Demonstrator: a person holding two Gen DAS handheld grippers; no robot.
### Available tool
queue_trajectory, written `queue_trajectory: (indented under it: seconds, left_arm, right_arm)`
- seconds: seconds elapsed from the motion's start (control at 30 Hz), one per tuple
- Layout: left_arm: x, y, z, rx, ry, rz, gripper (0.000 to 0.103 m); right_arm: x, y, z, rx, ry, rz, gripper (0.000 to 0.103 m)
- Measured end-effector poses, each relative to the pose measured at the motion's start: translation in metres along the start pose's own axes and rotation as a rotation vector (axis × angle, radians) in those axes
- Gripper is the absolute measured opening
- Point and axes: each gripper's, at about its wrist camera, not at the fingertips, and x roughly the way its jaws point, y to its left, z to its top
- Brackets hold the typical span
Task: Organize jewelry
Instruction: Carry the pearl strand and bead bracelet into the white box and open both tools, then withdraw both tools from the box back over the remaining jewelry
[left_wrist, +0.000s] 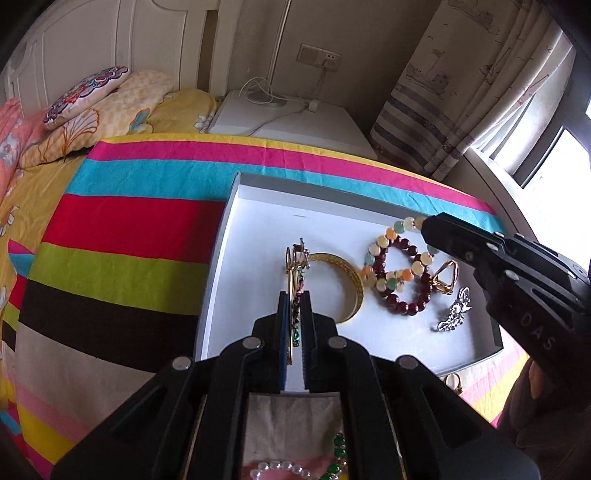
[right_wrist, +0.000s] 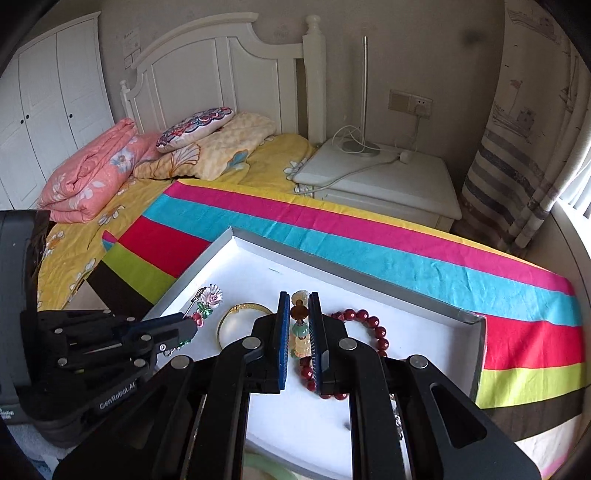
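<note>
A: What is gripped on the left?
B: A flower brooch is pinched between the left gripper pads, over the white tray.
A: And further right?
B: A pastel bead bracelet is clamped by the right gripper; a gold bangle and dark red bracelet lie in the tray.

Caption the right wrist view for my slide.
Right gripper clamps a pastel bead bracelet over the white tray.
</note>
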Motion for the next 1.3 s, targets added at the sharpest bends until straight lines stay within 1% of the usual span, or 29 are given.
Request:
queue_trajectory:
  seconds: [0.13,0.27,0.33,0.37,0.4,0.47,0.5,0.53,0.6,0.7,0.73,0.8,0.87,0.97,1.03,1.17,1.3]
  left_arm:
    - [0.01,0.007,-0.003,-0.015,0.015,0.022,0.006]
    - [0.014,0.018,-0.005,-0.044,0.018,0.015,0.006]
    - [0.012,0.021,-0.006,-0.044,0.015,0.017,0.013]
    - [0.01,0.023,-0.007,-0.044,0.008,0.023,0.025]
    - [0.007,0.024,-0.008,-0.045,0.0,0.006,0.029]
    - [0.001,0.027,-0.01,-0.054,-0.002,-0.035,0.035]
    - [-0.003,0.026,-0.011,-0.055,-0.01,-0.041,0.041]
    - [-0.009,0.026,-0.013,-0.055,-0.025,-0.024,0.051]
    - [-0.024,0.023,-0.017,-0.047,-0.068,-0.027,0.068]
    - [-0.051,0.014,-0.026,-0.022,-0.137,0.003,0.079]
    - [-0.059,0.012,-0.029,-0.01,-0.157,0.007,0.08]
    - [-0.078,0.008,-0.042,0.011,-0.205,0.016,0.089]
    - [-0.094,0.003,-0.055,0.033,-0.247,0.027,0.095]
    - [-0.111,0.002,-0.083,0.062,-0.283,0.052,0.098]
    - [-0.118,0.006,-0.101,0.059,-0.288,0.06,0.099]
    - [-0.118,0.019,-0.135,0.008,-0.255,0.042,0.1]
    - [-0.114,0.028,-0.161,-0.008,-0.229,0.042,0.099]
  right_arm:
    - [0.023,0.005,0.008,0.0,0.044,0.002,0.012]
    - [0.033,0.009,0.017,-0.001,0.05,-0.018,0.013]
    - [0.034,0.007,0.021,0.017,0.055,-0.009,0.016]
    - [0.032,0.005,0.022,0.025,0.049,-0.006,0.026]
    - [0.029,0.002,0.024,0.034,0.041,-0.003,0.048]
    - [0.019,-0.004,0.025,0.05,0.01,0.01,0.07]
    - [0.013,-0.007,0.025,0.056,-0.007,0.021,0.069]
    - [0.007,-0.01,0.025,0.061,-0.014,0.032,0.069]
    - [-0.006,-0.013,0.021,0.06,-0.024,0.052,0.069]
    - [-0.03,-0.019,0.009,0.053,-0.048,0.071,0.069]
    - [-0.039,-0.02,0.003,0.05,-0.056,0.083,0.069]
    - [-0.058,-0.023,-0.012,0.042,-0.08,0.101,0.07]
    - [-0.075,-0.024,-0.029,0.03,-0.095,0.12,0.07]
    - [-0.096,-0.02,-0.06,-0.005,-0.112,0.134,0.073]
    - [-0.106,-0.016,-0.081,-0.042,-0.117,0.141,0.074]
    - [-0.113,-0.006,-0.114,-0.115,-0.103,0.12,0.075]
    - [-0.11,-0.001,-0.133,-0.135,-0.075,0.14,0.075]
